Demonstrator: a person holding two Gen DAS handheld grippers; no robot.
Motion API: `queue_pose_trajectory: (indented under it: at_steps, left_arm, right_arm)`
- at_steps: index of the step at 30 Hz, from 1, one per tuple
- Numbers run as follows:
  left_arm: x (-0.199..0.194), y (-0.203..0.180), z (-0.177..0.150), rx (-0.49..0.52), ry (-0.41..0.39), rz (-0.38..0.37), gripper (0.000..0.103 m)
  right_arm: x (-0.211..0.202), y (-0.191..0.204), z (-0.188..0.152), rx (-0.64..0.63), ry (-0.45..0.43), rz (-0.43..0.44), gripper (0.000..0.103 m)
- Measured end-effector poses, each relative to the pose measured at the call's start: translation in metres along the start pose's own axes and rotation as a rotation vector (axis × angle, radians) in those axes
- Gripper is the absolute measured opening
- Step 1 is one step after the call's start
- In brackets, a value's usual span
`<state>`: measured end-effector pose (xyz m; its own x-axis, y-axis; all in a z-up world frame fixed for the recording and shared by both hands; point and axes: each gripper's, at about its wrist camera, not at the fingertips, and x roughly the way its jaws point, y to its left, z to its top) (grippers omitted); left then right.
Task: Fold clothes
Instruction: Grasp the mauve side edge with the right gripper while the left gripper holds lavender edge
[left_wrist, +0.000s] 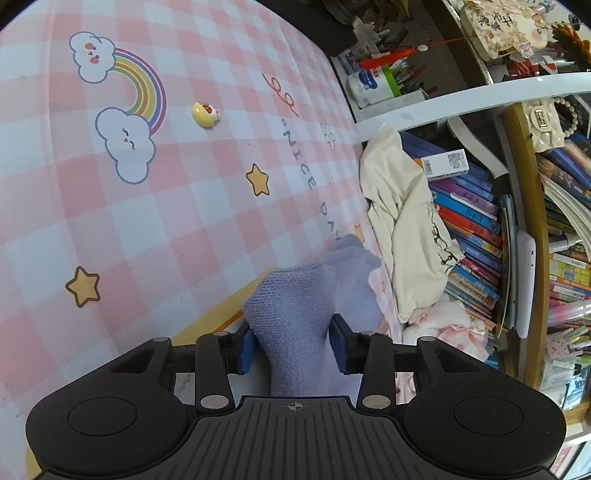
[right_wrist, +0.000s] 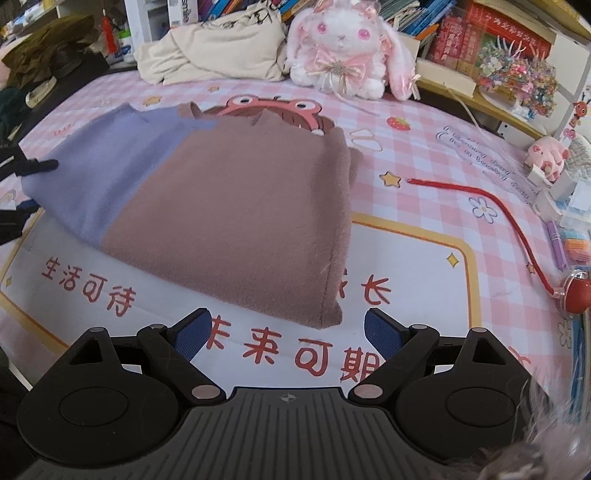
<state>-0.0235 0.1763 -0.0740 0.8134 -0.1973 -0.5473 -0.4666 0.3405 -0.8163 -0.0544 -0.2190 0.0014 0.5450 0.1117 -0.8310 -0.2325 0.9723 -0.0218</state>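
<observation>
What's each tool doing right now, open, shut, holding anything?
Left tool: closed on the purple part of the sweater.
Right tool: open, holding nothing, just short of the sweater's brown near edge on the mat.

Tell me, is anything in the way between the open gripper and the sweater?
Nothing visible. The right gripper hangs open just short of the brown-and-purple sweater, with only bare mat between its jaws and the sweater's near corner.

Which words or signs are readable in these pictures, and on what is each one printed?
"NICE DA": pink checked mat, last letters hidden by the purple garment.
"生活可待": mat's white panel.
"未来可期": same panel.
"长": same panel, beside the brown garment.
Book spines, clear sticker: too small to read.
</observation>
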Motion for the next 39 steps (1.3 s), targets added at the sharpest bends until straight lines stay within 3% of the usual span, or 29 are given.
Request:
queue_pose_trajectory:
  at_steps: [2,6,7,11,13,18,20,26,30,33,34,35,38,39]
  left_arm:
    - [0.000,-0.001,0.000,0.016,-0.002,0.007,0.035]
    - [-0.002,-0.010,-0.001,0.114,0.008,0.055,0.014]
    - [-0.006,-0.018,-0.003,0.180,0.000,0.051,0.013]
    - [-0.030,-0.069,-0.028,0.608,-0.063,-0.021,0.014]
    - [-0.029,-0.075,-0.034,0.677,-0.056,-0.011,0.015]
    - [-0.010,-0.033,-0.006,0.342,0.017,0.034,0.022]
    - [-0.005,-0.020,-0.001,0.271,0.032,0.038,0.026]
    - [0.005,-0.016,-0.007,0.208,0.008,0.045,0.030]
    - [0.005,-0.016,-0.010,0.191,-0.009,0.041,0.027]
    - [0.002,-0.014,-0.012,0.194,-0.014,0.052,0.020]
    - [0.001,-0.013,-0.014,0.188,-0.017,0.054,0.019]
    - [0.000,-0.012,-0.016,0.182,-0.020,0.055,0.018]
    - [-0.008,-0.010,-0.020,0.173,-0.034,0.060,0.017]
    - [-0.011,-0.009,-0.022,0.173,-0.041,0.065,0.016]
  right_arm:
    - [-0.002,-0.001,0.001,0.010,-0.013,-0.005,0.090]
    - [-0.004,-0.001,0.003,0.031,-0.032,-0.015,0.090]
    - [-0.004,-0.002,0.004,0.039,-0.040,-0.018,0.090]
    - [-0.003,-0.005,0.008,0.061,-0.051,-0.013,0.090]
    - [-0.002,-0.006,0.010,0.066,-0.055,-0.008,0.090]
    - [-0.002,-0.009,0.013,0.071,-0.071,-0.001,0.090]
    - [-0.003,-0.013,0.014,0.078,-0.076,-0.004,0.090]
    - [-0.001,-0.029,0.018,0.111,-0.085,0.003,0.089]
    - [0.009,-0.043,0.026,0.130,-0.085,0.035,0.089]
    - [0.016,-0.048,0.026,0.130,-0.052,0.099,0.084]
    - [0.019,-0.050,0.026,0.129,-0.039,0.122,0.072]
    - [0.021,-0.051,0.026,0.128,-0.026,0.145,0.053]
    - [0.028,-0.055,0.025,0.125,0.012,0.215,0.024]
    - [0.030,-0.056,0.025,0.124,0.024,0.238,0.023]
